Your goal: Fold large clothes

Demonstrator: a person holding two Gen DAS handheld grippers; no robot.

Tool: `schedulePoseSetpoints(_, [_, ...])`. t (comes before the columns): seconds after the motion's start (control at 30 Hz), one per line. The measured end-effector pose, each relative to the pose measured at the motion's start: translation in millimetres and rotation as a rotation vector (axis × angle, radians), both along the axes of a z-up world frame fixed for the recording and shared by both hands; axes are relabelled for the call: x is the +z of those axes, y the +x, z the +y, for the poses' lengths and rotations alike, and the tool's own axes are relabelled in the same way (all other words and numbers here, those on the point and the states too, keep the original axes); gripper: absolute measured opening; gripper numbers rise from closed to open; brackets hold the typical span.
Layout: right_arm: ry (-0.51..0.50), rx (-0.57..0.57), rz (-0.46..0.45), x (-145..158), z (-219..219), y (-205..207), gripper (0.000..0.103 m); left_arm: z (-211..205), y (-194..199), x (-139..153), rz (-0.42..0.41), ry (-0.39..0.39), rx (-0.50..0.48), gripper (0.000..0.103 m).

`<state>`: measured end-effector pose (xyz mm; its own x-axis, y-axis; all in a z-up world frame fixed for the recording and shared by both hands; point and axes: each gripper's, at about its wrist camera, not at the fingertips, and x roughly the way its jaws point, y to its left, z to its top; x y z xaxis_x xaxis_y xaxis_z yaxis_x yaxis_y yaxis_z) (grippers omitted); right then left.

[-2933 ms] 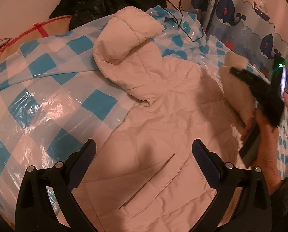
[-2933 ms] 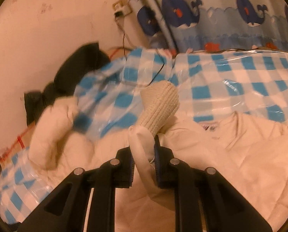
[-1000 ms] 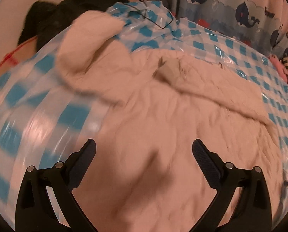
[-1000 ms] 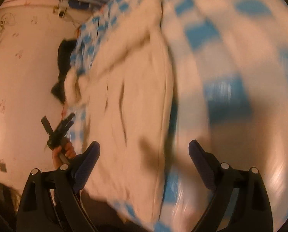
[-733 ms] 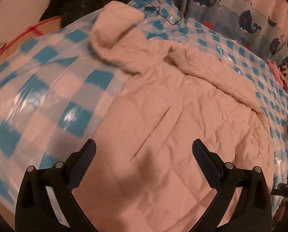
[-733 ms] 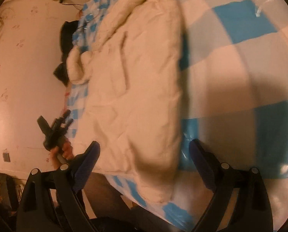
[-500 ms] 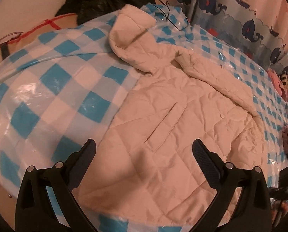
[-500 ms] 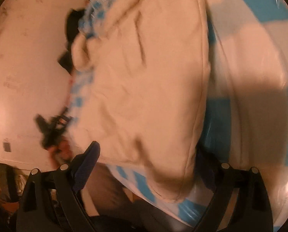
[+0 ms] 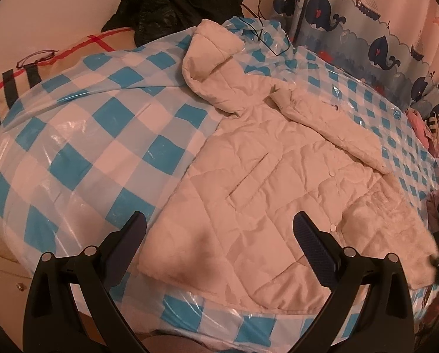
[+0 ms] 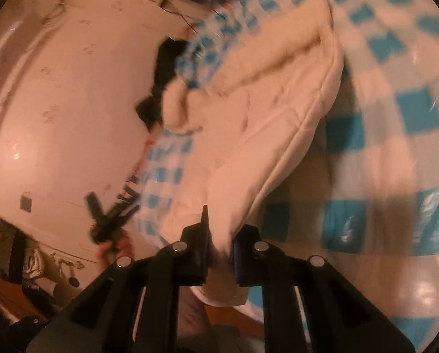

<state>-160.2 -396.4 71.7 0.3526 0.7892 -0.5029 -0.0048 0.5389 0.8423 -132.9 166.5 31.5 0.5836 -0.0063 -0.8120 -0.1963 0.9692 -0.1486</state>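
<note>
A cream quilted hooded coat (image 9: 263,182) lies spread on a bed under a blue-and-white checked plastic sheet (image 9: 101,135). Its hood (image 9: 210,50) points to the far end and one sleeve (image 9: 331,126) is folded across the chest. My left gripper (image 9: 219,232) hovers open above the near hem with nothing between its fingers. In the right wrist view my right gripper (image 10: 220,247) is closing its jaws on the coat's (image 10: 263,117) hem corner, and the pads pinch the fabric and hold it raised. A hand holds the left gripper (image 10: 113,203) at the far side of the coat.
Black clothes (image 9: 184,3) are heaped against the wall past the hood, with a thin cable (image 9: 260,32) trailing onto the sheet. A whale-print curtain (image 9: 366,29) runs along the far side. Pink clothes (image 9: 422,123) lie at the right edge and a striped pillow (image 9: 1,94) at the left.
The right gripper went from wide open beside the hem to shut on its corner and rose with it. The left gripper drew back and up, so the whole coat now shows.
</note>
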Motion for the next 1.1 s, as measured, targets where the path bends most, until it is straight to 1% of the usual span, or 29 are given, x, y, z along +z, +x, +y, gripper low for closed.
schedulePoseSetpoints(0.07, [-0.056, 0.0, 0.01, 7, -15, -2, 0.013, -3, -2, -3, 0.006, 0.004, -0.006, 0.096])
schedulePoseSetpoints(0.13, [-0.118, 0.002, 0.074, -7, -31, -9, 0.013, -8, -1, -10, 0.025, 0.006, -0.016, 0.096])
schedulePoseSetpoints(0.27, [-0.24, 0.035, 0.25, -70, -49, -21, 0.013, -18, 4, -28, 0.066, -0.011, -0.043, 0.096])
schedulePoseSetpoints(0.3, [-0.241, 0.061, 0.306, -90, -48, -25, 0.017, -21, 6, -31, 0.071, -0.01, -0.051, 0.096])
schedulePoseSetpoints(0.37, [-0.234, 0.069, 0.339, -100, -43, -29, 0.021, -25, 10, -34, 0.076, 0.003, -0.072, 0.096])
schedulePoseSetpoints(0.4, [-0.235, 0.055, 0.338, -95, -45, -31, 0.03, -25, 11, -32, 0.064, 0.016, -0.08, 0.096])
schedulePoseSetpoints(0.43, [-0.263, 0.041, 0.34, -87, -48, -34, 0.042, -24, 12, -31, 0.051, 0.027, -0.082, 0.096])
schedulePoseSetpoints(0.47, [-0.314, 0.021, 0.328, -76, -56, -39, 0.05, -21, 15, -26, 0.027, 0.052, -0.08, 0.096])
schedulePoseSetpoints(0.5, [-0.443, -0.034, 0.291, -57, -61, -40, 0.062, -17, 19, -23, 0.007, 0.073, -0.076, 0.096])
schedulePoseSetpoints(0.53, [-0.53, -0.069, 0.262, -41, -71, -46, 0.064, -11, 25, -19, -0.017, 0.091, -0.07, 0.096])
schedulePoseSetpoints(0.57, [-0.593, -0.106, 0.229, -28, -73, -44, 0.065, -7, 31, -16, -0.031, 0.101, -0.062, 0.096])
schedulePoseSetpoints(0.6, [-0.606, -0.137, 0.194, -14, -71, -41, 0.068, -2, 38, -13, -0.042, 0.108, -0.053, 0.096])
schedulePoseSetpoints(0.63, [-0.572, -0.163, 0.141, 0, -68, -34, 0.072, 5, 50, -8, -0.055, 0.107, -0.041, 0.096])
schedulePoseSetpoints(0.67, [-0.544, -0.178, 0.099, 9, -61, -28, 0.074, 9, 59, -4, -0.068, 0.102, -0.032, 0.096])
schedulePoseSetpoints(0.7, [-0.507, -0.198, 0.036, 19, -51, -18, 0.076, 15, 69, 3, -0.094, 0.095, -0.017, 0.096])
schedulePoseSetpoints(0.73, [-0.476, -0.207, -0.004, 22, -44, -10, 0.077, 24, 84, 12, -0.138, 0.08, 0.007, 0.096])
schedulePoseSetpoints(0.8, [-0.401, -0.225, -0.069, 22, -25, 13, 0.078, 40, 107, 22, -0.192, 0.034, 0.034, 0.096])
schedulePoseSetpoints(0.83, [-0.382, -0.251, -0.093, 18, -12, 31, 0.078, 55, 128, 29, -0.221, 0.009, 0.065, 0.096])
schedulePoseSetpoints(0.87, [-0.371, -0.261, -0.102, 13, -6, 43, 0.078, 64, 142, 32, -0.236, 0.001, 0.089, 0.096])
schedulePoseSetpoints(0.9, [-0.363, -0.268, -0.112, 6, 0, 58, 0.078, 76, 160, 37, -0.25, -0.004, 0.117, 0.096])
schedulePoseSetpoints(0.97, [-0.398, -0.304, -0.14, -5, 17, 97, 0.078, 96, 197, 44, -0.274, -0.021, 0.147, 0.096])
schedulePoseSetpoints(1.03, [-0.438, -0.317, -0.158, -13, 31, 137, 0.078, 118, 244, 45, -0.271, -0.045, 0.178, 0.096])
schedulePoseSetpoints(1.1, [-0.481, -0.323, -0.167, -19, 45, 173, 0.078, 132, 281, 42, -0.259, -0.063, 0.198, 0.096])
